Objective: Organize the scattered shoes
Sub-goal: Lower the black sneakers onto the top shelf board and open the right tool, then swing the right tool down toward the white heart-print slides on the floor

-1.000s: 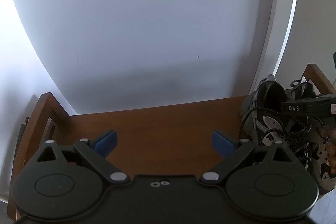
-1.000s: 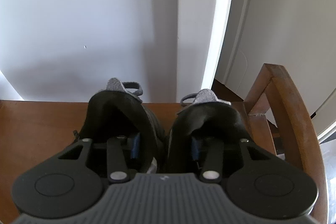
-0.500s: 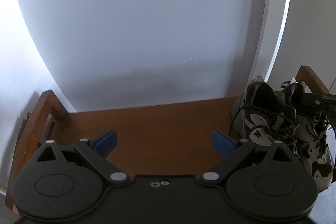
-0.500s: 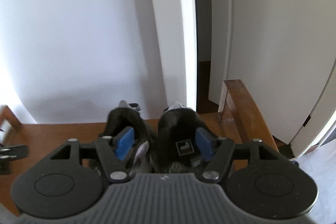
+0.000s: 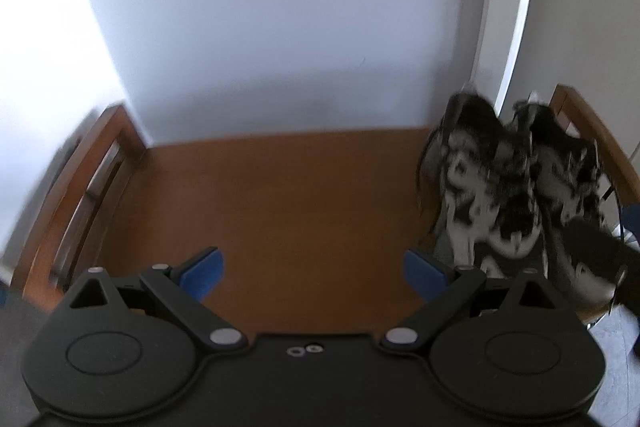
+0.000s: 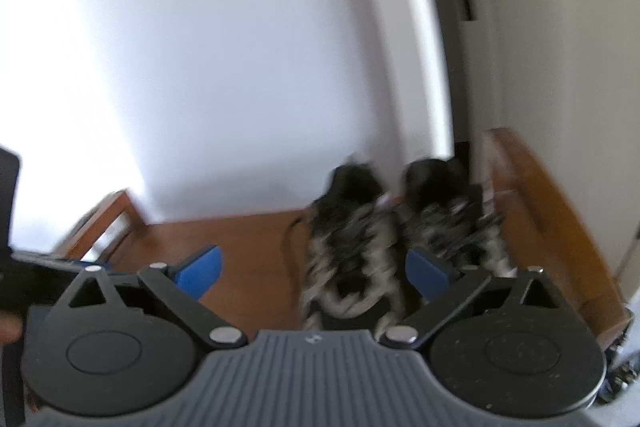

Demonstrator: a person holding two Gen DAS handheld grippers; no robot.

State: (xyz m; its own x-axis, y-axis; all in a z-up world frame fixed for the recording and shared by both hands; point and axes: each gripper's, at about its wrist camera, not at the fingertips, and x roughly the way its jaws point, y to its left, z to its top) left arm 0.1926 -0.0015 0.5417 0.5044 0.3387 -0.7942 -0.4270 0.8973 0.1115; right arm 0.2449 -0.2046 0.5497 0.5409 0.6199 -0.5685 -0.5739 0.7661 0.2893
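Both claws mattered to me at that moment, but the right claw [image 6: 312,269] was the busy one: its blue pads were spreading to full width, pinching nothing, with the heel of the left shoe of the pair [image 6: 352,247] just ahead of the gap. My left claw [image 5: 314,269] was spread wide and empty over bare wood. Both shoes [image 5: 516,187] stood side by side at the right end of the wooden bench [image 5: 300,207], toes to the white wall [image 6: 240,67], the outer one close by the armrest [image 6: 552,219]. I judged this pair as placed. To finish cleanly, I wanted the right claw drawn straight back and lifted clear of the laces before going for the next shoe.
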